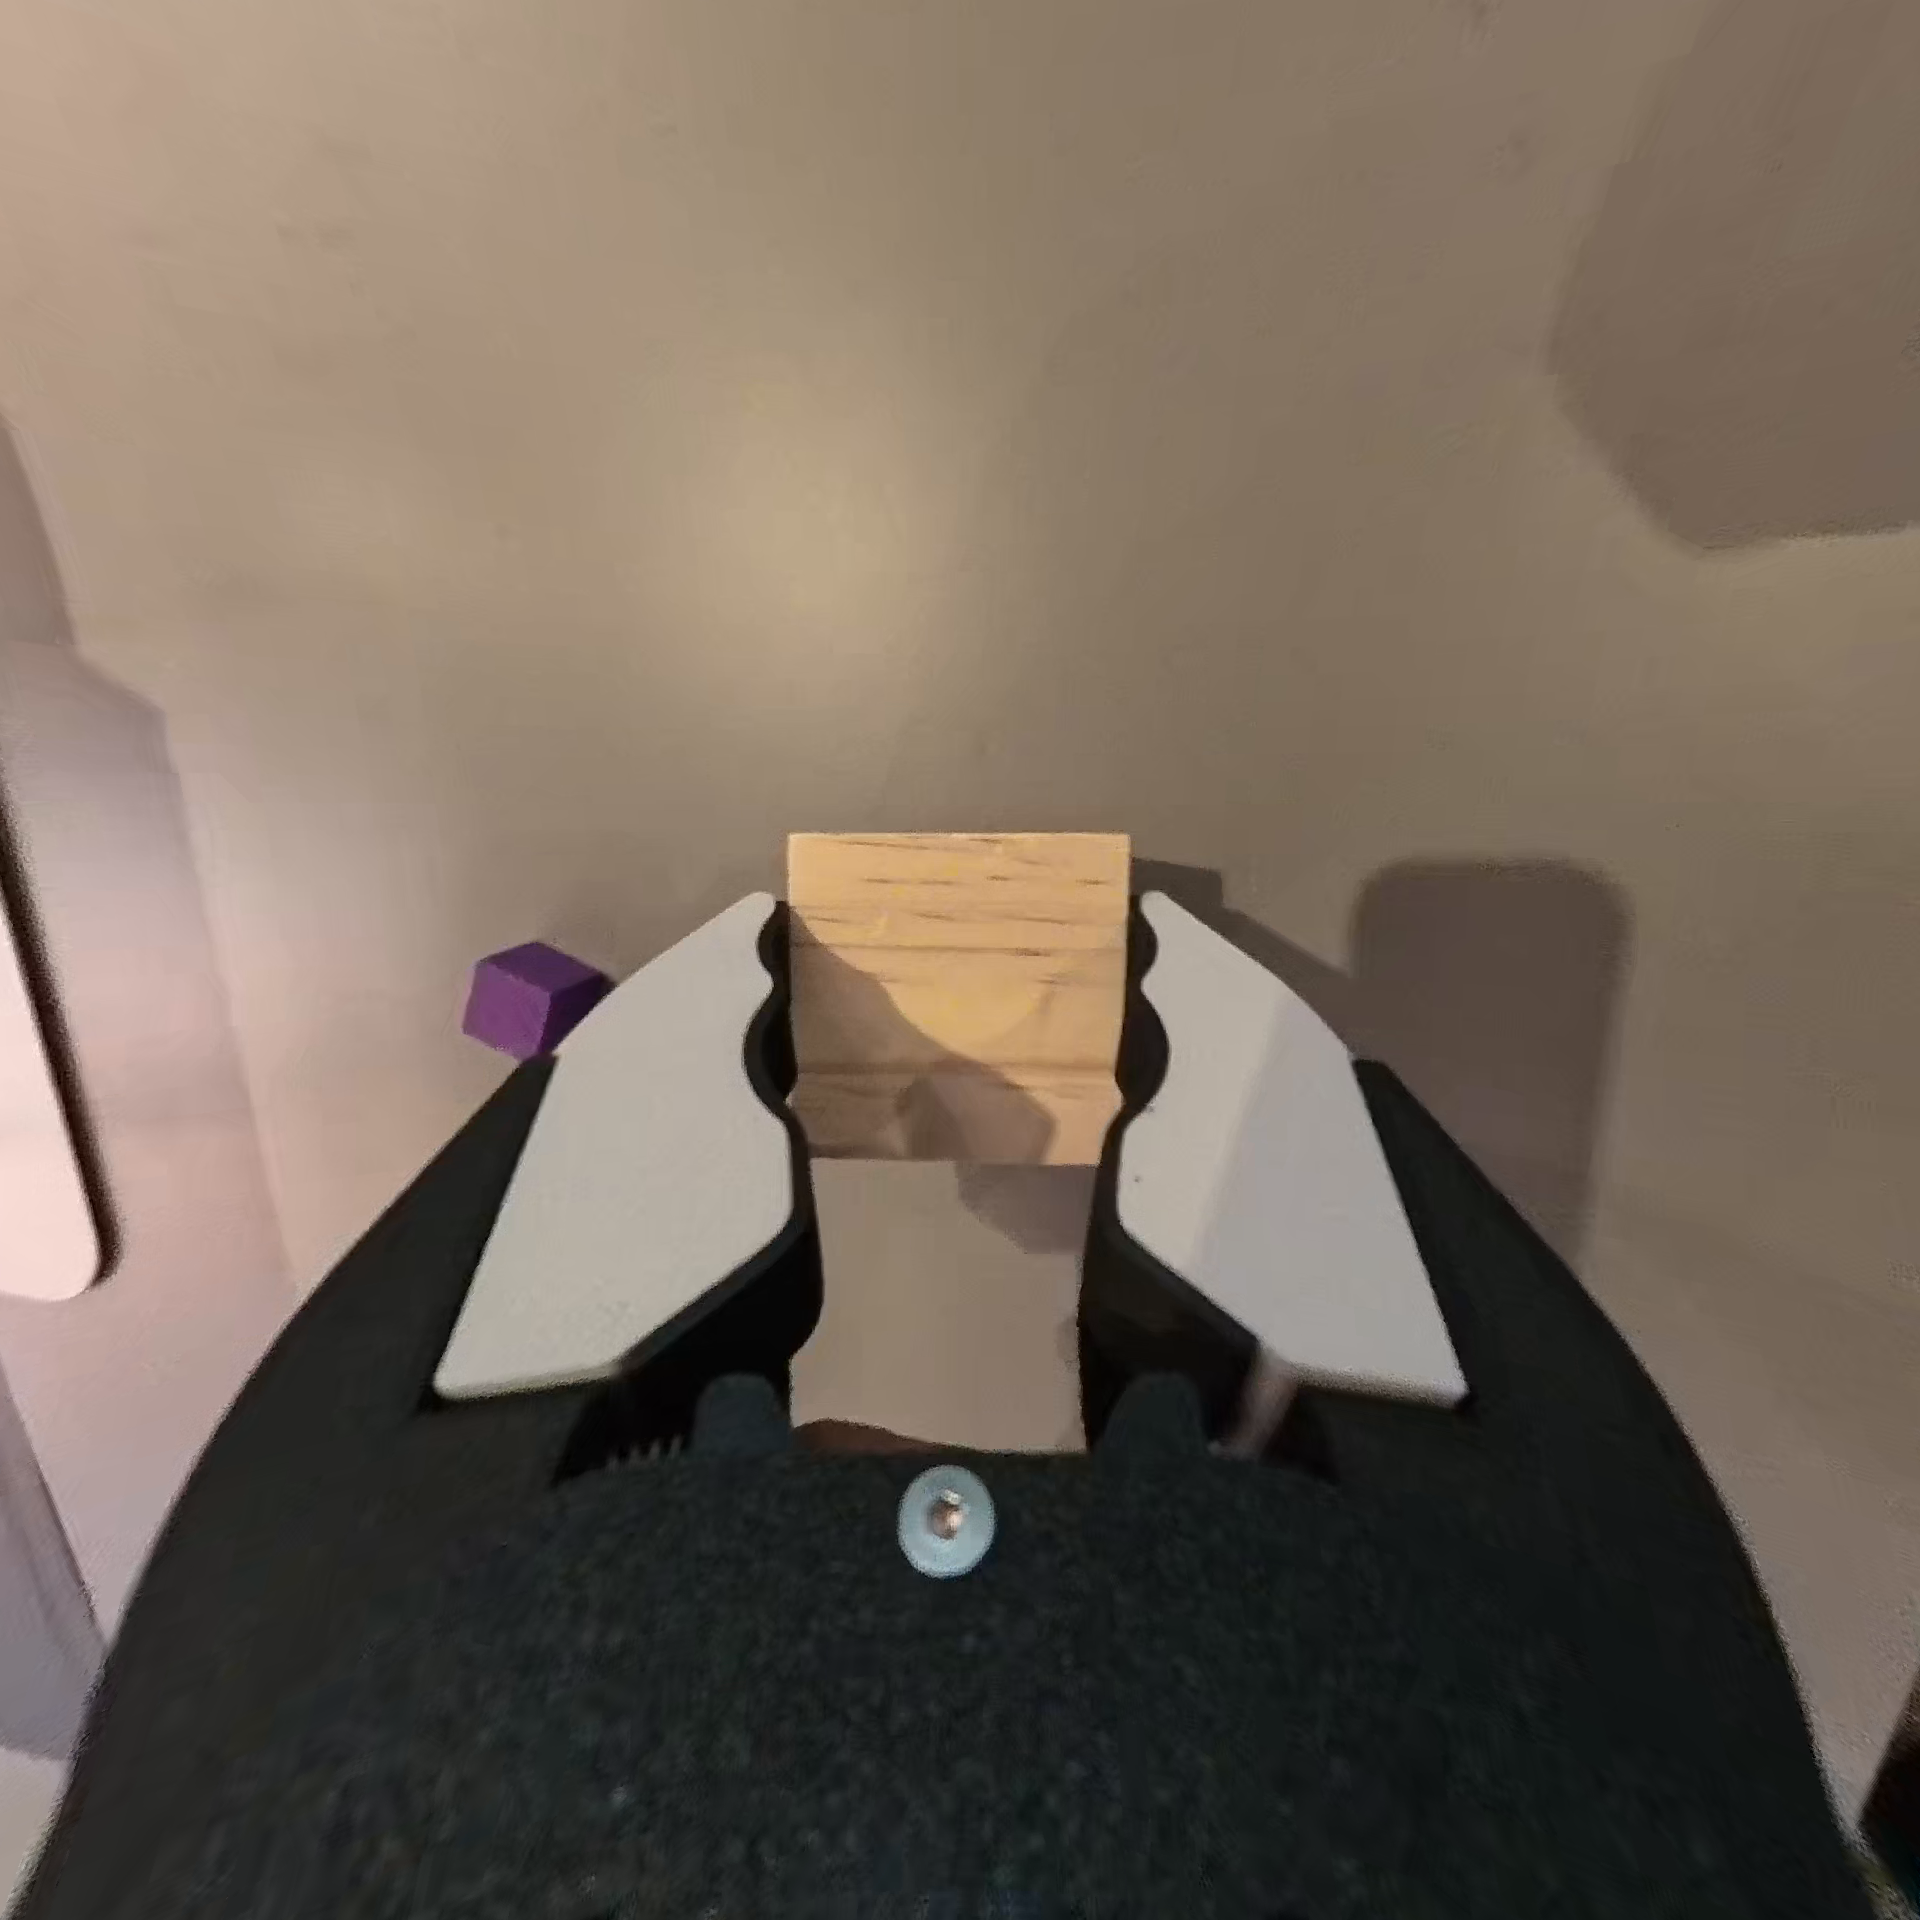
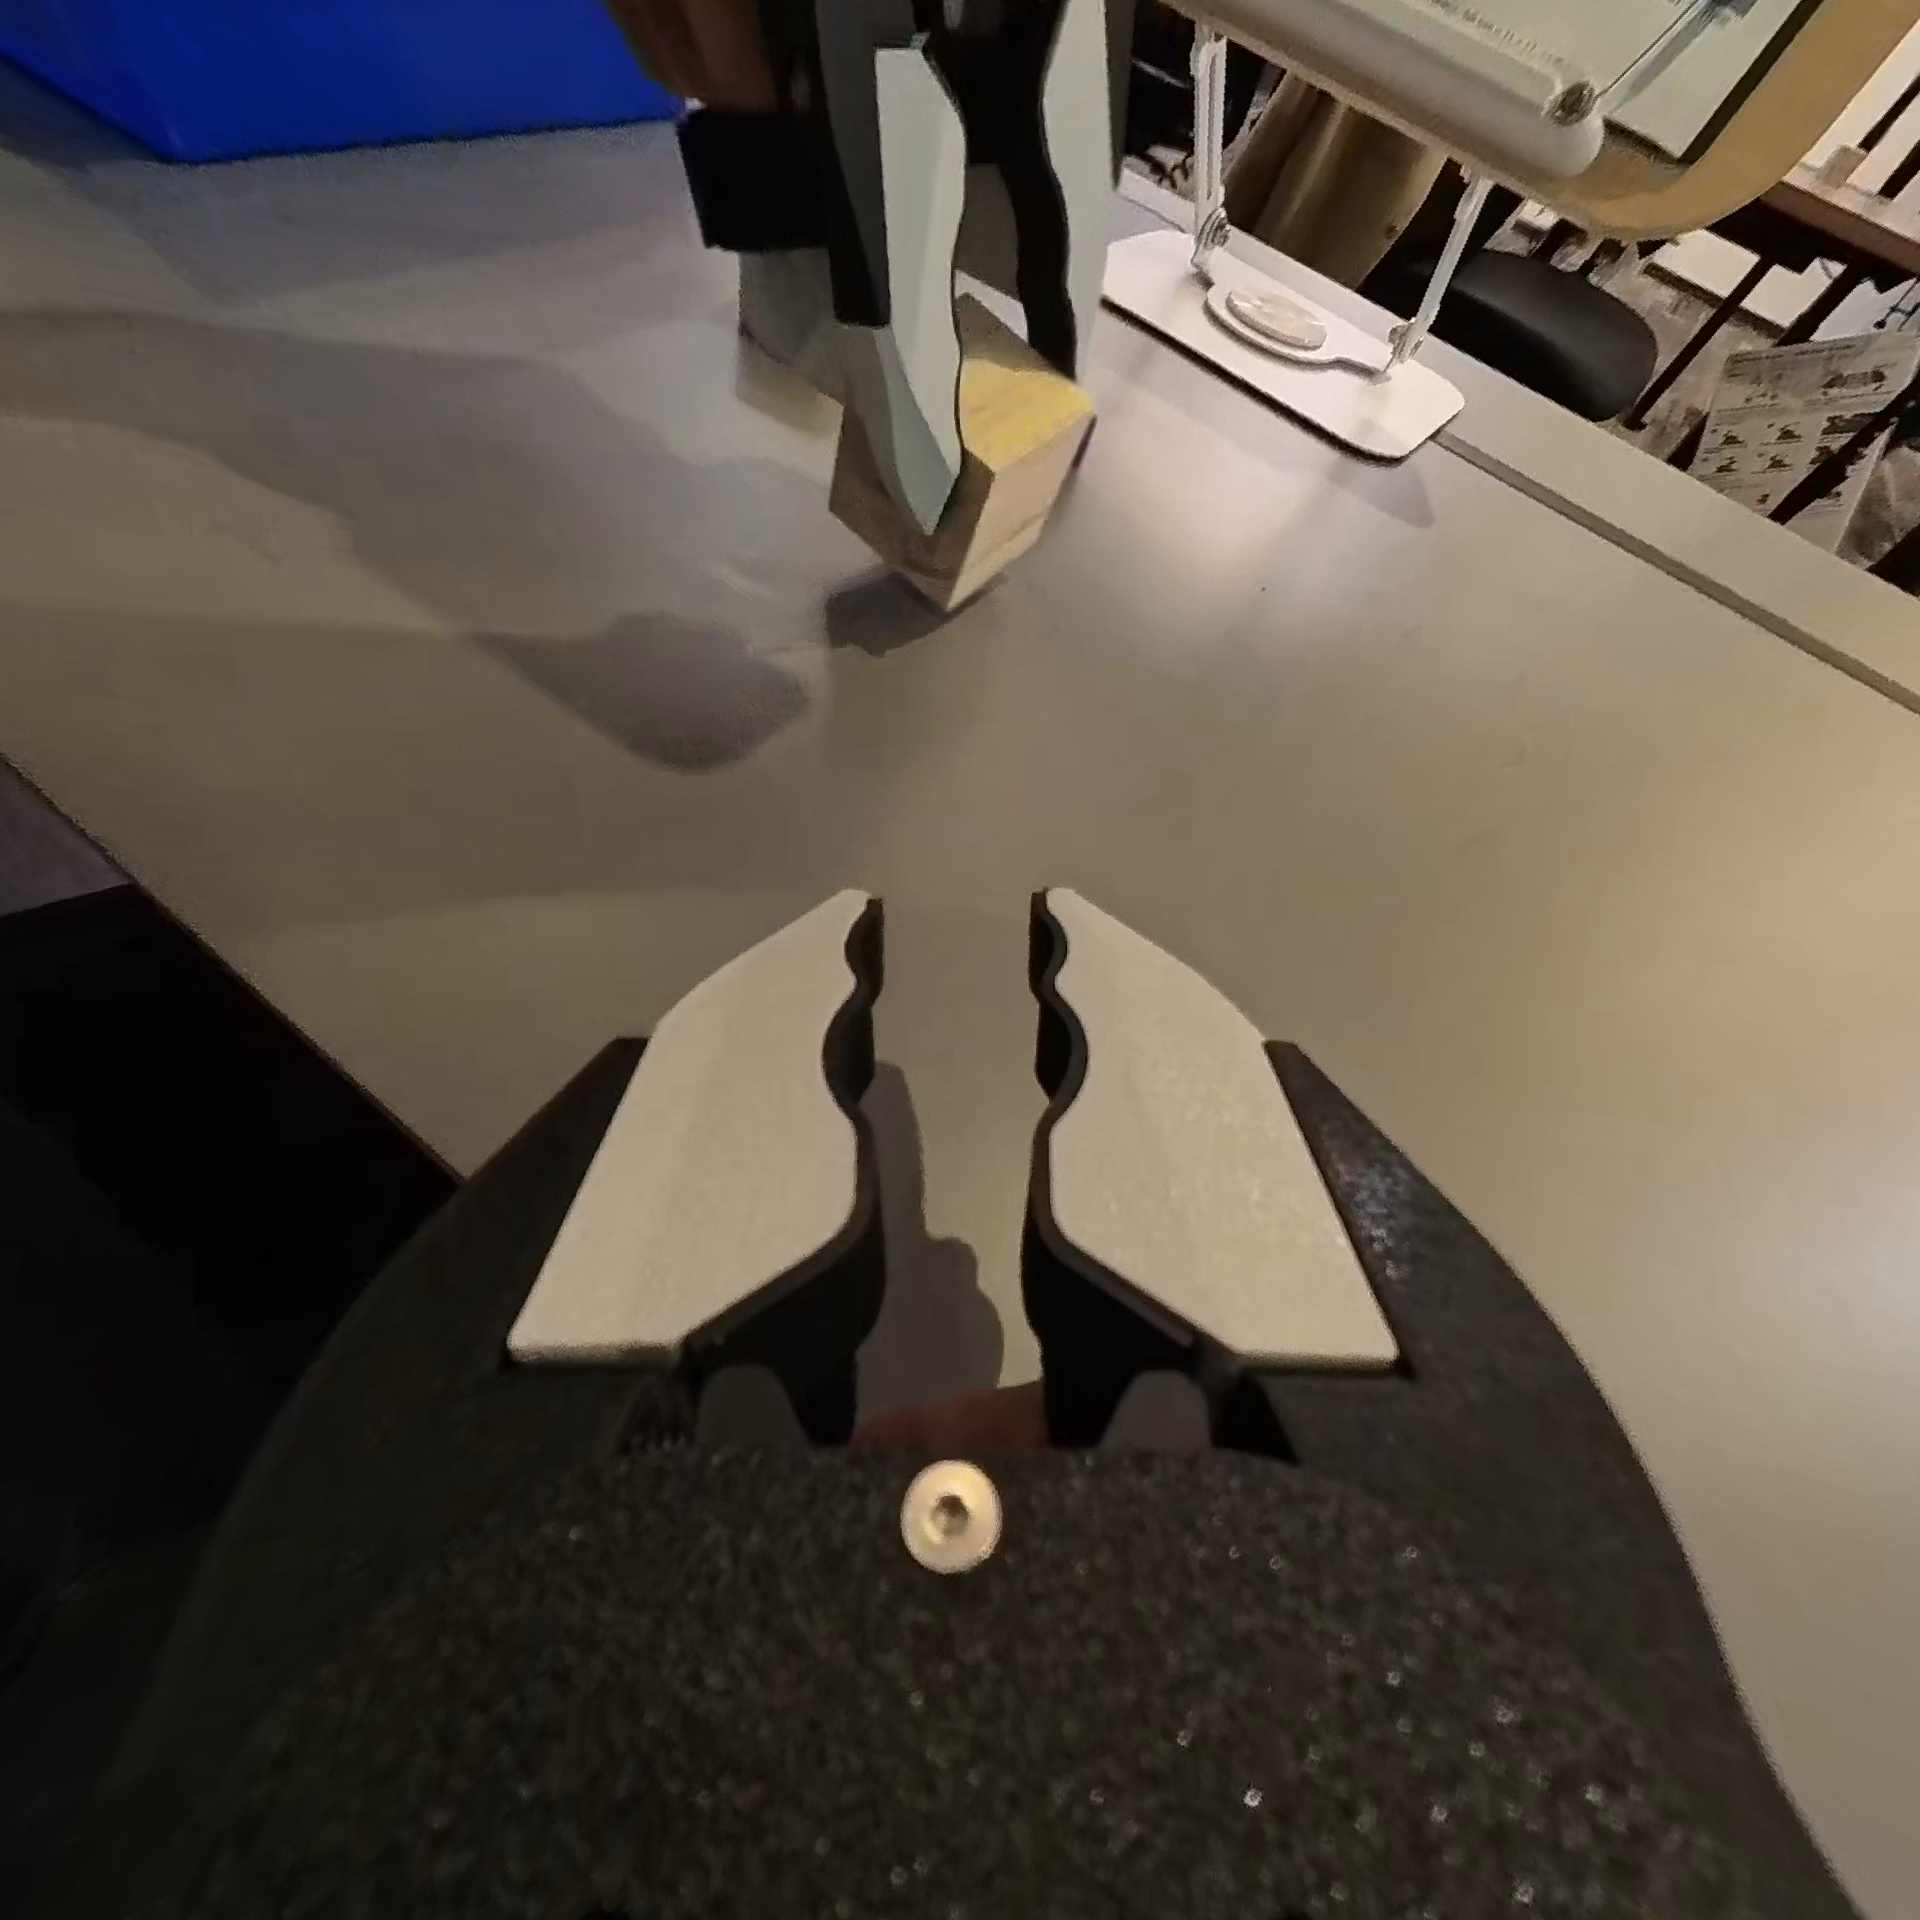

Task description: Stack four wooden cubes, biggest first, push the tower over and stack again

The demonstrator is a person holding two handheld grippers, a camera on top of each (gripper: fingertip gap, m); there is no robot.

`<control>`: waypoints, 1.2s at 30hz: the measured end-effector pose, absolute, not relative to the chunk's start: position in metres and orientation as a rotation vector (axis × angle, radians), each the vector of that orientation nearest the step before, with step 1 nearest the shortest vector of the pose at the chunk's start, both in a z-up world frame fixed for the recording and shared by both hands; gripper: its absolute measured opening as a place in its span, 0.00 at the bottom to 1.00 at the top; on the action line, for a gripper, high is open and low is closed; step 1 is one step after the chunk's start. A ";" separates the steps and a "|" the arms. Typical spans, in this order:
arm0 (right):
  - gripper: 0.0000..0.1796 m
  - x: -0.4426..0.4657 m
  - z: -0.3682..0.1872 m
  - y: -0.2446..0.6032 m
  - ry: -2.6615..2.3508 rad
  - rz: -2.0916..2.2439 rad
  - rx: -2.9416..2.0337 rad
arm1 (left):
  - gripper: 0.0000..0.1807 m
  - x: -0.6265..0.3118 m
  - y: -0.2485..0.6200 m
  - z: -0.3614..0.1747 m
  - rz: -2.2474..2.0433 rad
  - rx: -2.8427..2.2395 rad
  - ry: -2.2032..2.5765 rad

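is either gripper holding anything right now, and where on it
The left gripper clamps the large plain wooden cube by two opposite side faces, one bottom corner near the grey table. The right gripper holds nothing.

No legible writing anywhere.

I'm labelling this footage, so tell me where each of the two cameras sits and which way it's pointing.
Left wrist view: sits on the left gripper, looking down along its fingers at the wooden cube clamped between them; a purple cube lies on the grey table beyond.
Right wrist view: sits on the right gripper, low near the table edge, looking across the tabletop; its own fingers are apart, holding nothing.
Shared: the wooden cube, the left gripper and the table appear in both.
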State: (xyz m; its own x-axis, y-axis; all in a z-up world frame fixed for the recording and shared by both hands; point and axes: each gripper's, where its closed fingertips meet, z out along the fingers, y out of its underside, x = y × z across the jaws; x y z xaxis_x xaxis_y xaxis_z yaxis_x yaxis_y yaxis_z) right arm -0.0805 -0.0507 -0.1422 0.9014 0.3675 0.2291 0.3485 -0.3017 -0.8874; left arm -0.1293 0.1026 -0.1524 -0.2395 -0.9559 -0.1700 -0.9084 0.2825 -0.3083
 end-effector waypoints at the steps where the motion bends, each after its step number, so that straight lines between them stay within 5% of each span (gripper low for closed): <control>1: 0.15 -0.081 -0.143 -0.051 -0.531 0.018 -1.913 | 0.33 -0.128 0.102 -0.155 -0.215 -1.690 2.239; 10: 0.14 -0.082 -0.146 -0.051 -0.555 -0.005 -1.914 | 0.35 -0.129 0.106 -0.152 -0.224 -1.681 2.134; 13: 0.14 -0.083 -0.145 -0.051 -0.556 -0.004 -1.910 | 0.48 -0.125 0.088 -0.107 -0.407 -1.700 1.969; 18: 0.14 -0.084 -0.143 -0.052 -0.554 0.003 -1.909 | 0.44 -0.150 0.067 -0.033 -0.555 -1.718 1.392; 21: 0.14 -0.086 -0.142 -0.052 -0.559 0.004 -1.905 | 0.34 -0.186 0.041 -0.056 -0.648 -1.947 1.083; 29: 0.14 -0.083 -0.140 -0.051 -0.542 0.012 -1.908 | 0.34 -0.245 -0.010 -0.131 -0.503 -2.031 0.857; 36: 0.14 -0.083 -0.143 -0.051 -0.542 0.014 -1.919 | 0.32 -0.260 0.069 -0.113 -0.239 -2.054 0.813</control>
State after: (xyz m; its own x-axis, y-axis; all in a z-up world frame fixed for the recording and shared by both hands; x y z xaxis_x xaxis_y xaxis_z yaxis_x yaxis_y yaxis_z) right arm -0.0831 -0.0511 -0.1425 0.8956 0.3755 0.2384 0.3627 -0.3065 -0.8800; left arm -0.2604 0.0687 -0.1133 0.7662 -0.6290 -0.1316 -0.4581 -0.3910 -0.7983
